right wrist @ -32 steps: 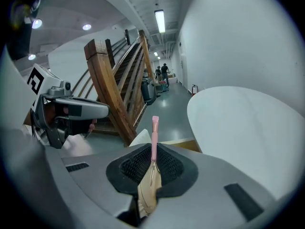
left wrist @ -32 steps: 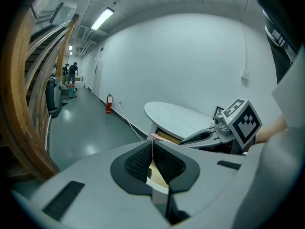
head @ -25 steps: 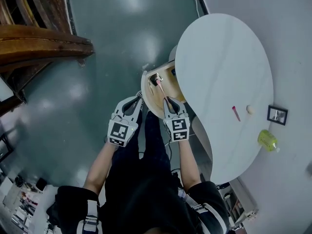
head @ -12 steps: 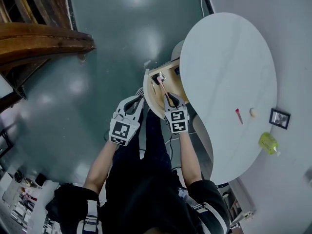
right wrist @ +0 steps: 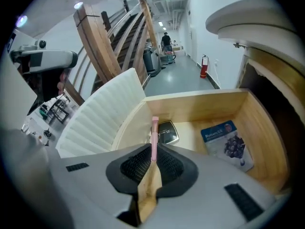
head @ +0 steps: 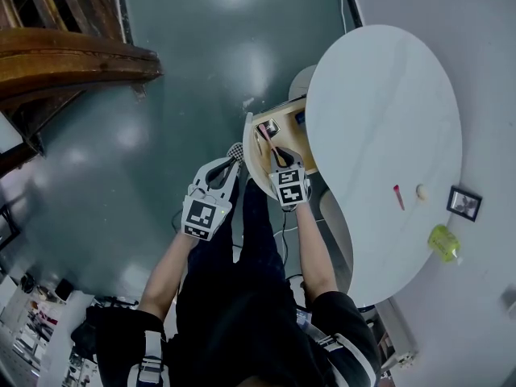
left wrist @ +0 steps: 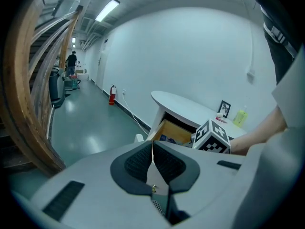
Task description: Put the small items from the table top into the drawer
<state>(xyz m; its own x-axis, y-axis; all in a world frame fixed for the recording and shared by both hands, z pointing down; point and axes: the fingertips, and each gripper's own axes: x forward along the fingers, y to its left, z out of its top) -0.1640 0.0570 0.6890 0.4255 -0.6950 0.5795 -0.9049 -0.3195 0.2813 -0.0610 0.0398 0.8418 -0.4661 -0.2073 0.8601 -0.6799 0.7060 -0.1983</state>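
Note:
The wooden drawer (head: 292, 127) stands pulled out from under the white oval table (head: 379, 95). My right gripper (head: 274, 155) hangs over the drawer, shut on a thin pink stick (right wrist: 154, 138) that points out past the jaws. Inside the drawer lie a black compact (right wrist: 167, 131) and a blue packet (right wrist: 227, 143). My left gripper (head: 233, 156) is shut with nothing in it, just left of the drawer front; its closed jaws meet in the left gripper view (left wrist: 152, 149). On the table top lie a red stick (head: 398, 197) and a small pale ball (head: 420, 191).
A small picture frame (head: 463, 203) and a yellow-green bottle (head: 442, 241) stand near the table's right edge. The drawer's white ribbed front (right wrist: 97, 120) curves to the left. A wooden stair rail (head: 72, 63) fills the upper left. The floor is grey-green.
My right gripper has moved forward with the pink stick, further over the open drawer. The left gripper has stayed beside the drawer front.

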